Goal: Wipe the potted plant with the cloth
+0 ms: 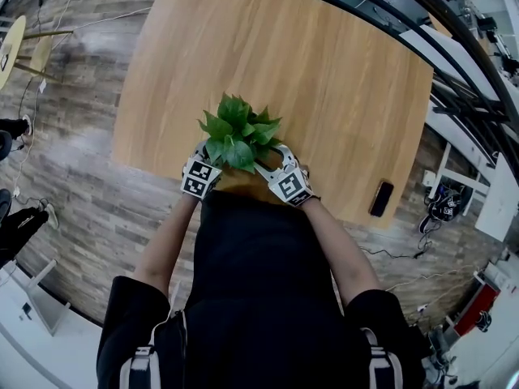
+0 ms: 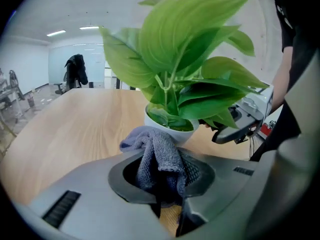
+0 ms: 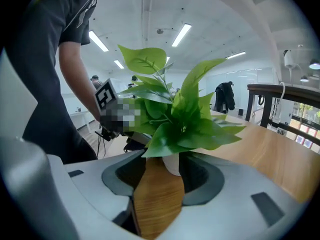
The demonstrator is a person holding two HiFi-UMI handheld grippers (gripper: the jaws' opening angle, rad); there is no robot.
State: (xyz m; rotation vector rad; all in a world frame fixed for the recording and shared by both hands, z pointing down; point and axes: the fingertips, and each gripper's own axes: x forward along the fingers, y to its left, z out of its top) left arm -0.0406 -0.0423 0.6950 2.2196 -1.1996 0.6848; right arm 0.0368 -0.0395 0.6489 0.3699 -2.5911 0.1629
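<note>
The left gripper point(image 2: 161, 178) is clamped on a bunched grey cloth point(image 2: 159, 160), which leaves hide in the head view. The right gripper point(image 3: 160, 176) stands wide apart. The white pot point(image 3: 171, 164) of the potted plant point(image 1: 238, 132) sits between its jaws with a gap on one side, seen only in its own view. From above, the plant stands at the near edge of the table point(image 1: 324, 79), between both grippers. A dark phone point(image 1: 381, 198) lies to the right.
</note>
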